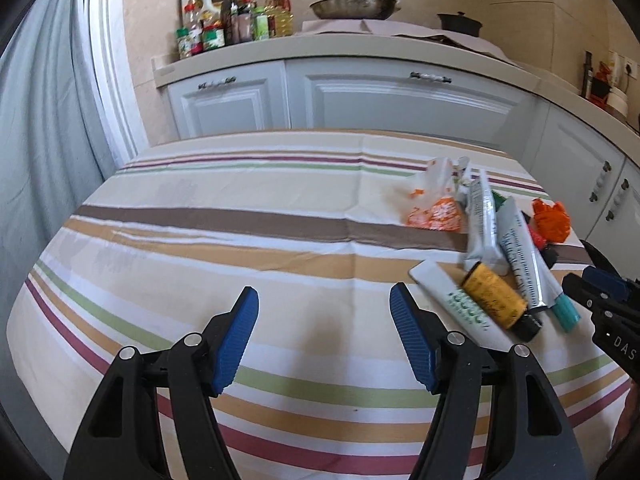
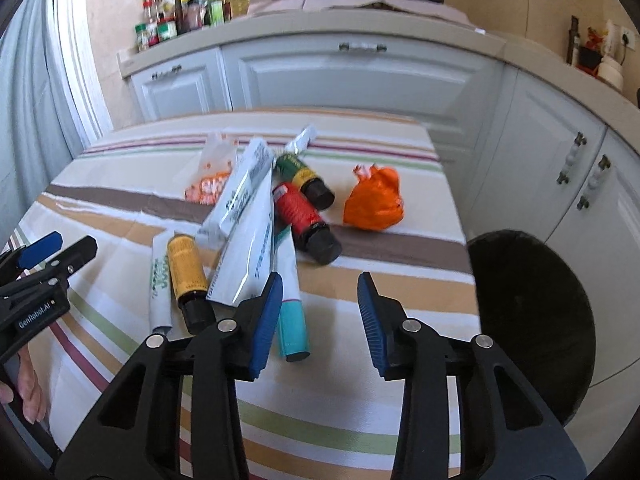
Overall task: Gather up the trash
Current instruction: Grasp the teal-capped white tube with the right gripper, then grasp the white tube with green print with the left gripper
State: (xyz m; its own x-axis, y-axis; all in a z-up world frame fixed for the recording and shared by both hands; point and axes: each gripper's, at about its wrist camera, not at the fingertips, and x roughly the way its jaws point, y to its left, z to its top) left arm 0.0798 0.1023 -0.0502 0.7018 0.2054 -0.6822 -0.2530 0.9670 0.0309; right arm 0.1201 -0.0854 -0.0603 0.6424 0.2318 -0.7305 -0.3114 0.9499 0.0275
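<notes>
1. Here, left gripper over bare striped tablecloth; jaws spread apart, nothing between the blue pads, nothing grasped.
2. Right gripper above the near end of the trash pile; jaws parted more narrowly, pads pressing on nothing. Teal-capped tube just beside and partly behind the left pad; contact cannot be told.
3. Trash heaped on the table's right half, as seen from the left wrist view. Yellow bottle with black cap lying on its side, beside a white tube with green print.
4. Two long white tubes crossing the heap's middle, one overlapping the other.
5. Red bottle and green bottle, both black-capped, lying side by side right of the white tubes, near touching.
6. Crumpled orange bag apart from the bottles, toward the table's right edge.
7. Clear wrapper with orange print at the far left of the heap, touching the tubes.
8. Black round bin off the table's right edge, lower than the tabletop, mouth dark; contents cannot be told.
9. Beyond: white cabinets, spice jars and a pan on the counter.
10. Fingers of a hand at the left border of the right wrist view, under the other gripper.
</notes>
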